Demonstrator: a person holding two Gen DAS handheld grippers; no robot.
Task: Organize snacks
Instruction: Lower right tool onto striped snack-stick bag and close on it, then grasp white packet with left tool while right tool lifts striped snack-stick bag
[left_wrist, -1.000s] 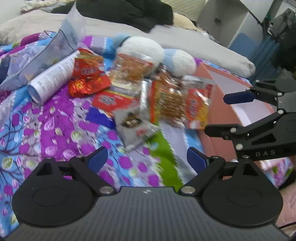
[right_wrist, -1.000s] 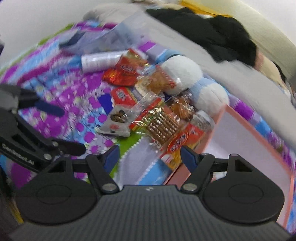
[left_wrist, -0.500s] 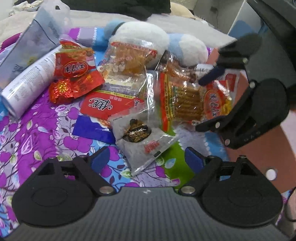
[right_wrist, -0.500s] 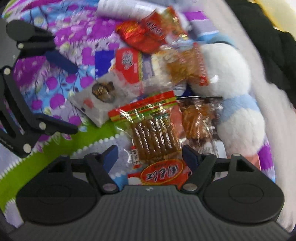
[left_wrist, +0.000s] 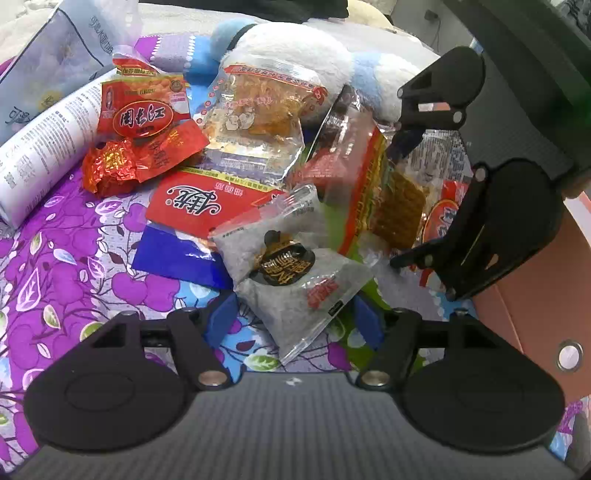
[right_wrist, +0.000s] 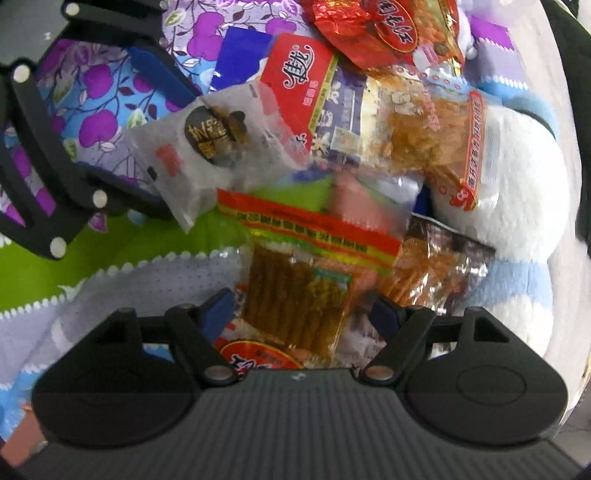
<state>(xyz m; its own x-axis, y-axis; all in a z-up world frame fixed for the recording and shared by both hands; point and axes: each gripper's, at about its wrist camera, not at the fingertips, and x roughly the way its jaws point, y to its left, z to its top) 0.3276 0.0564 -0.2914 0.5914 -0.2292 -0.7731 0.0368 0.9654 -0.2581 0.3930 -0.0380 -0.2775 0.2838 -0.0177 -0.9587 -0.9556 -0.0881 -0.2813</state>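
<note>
A pile of snack packs lies on a purple flowered quilt (left_wrist: 55, 266). My left gripper (left_wrist: 291, 320) hangs low over a grey-white packet (left_wrist: 291, 273) with a dark label. Its jaws are closing with the packet's lower end between them, and the pads (left_wrist: 221, 317) do not visibly press on it. My right gripper (right_wrist: 301, 314) points steeply down, open, straddling a clear pack of brown sticks (right_wrist: 295, 299) with a red, yellow and green band. In the left wrist view the right gripper (left_wrist: 402, 199) stands over that pack (left_wrist: 391, 206).
Red packets (left_wrist: 144, 118), a flat red pack (left_wrist: 207, 199), a blue packet (left_wrist: 173, 254) and a clear pack of yellow crisps (left_wrist: 258, 110) crowd the pile. A white tube (left_wrist: 40, 147) lies at left. Behind sits a white and blue plush toy (left_wrist: 295, 48), and at right a pink box (left_wrist: 535, 295).
Both grippers came down closer to the pile. The right gripper rolled and swung over the stick pack. The left jaws narrowed around the grey-white packet.
</note>
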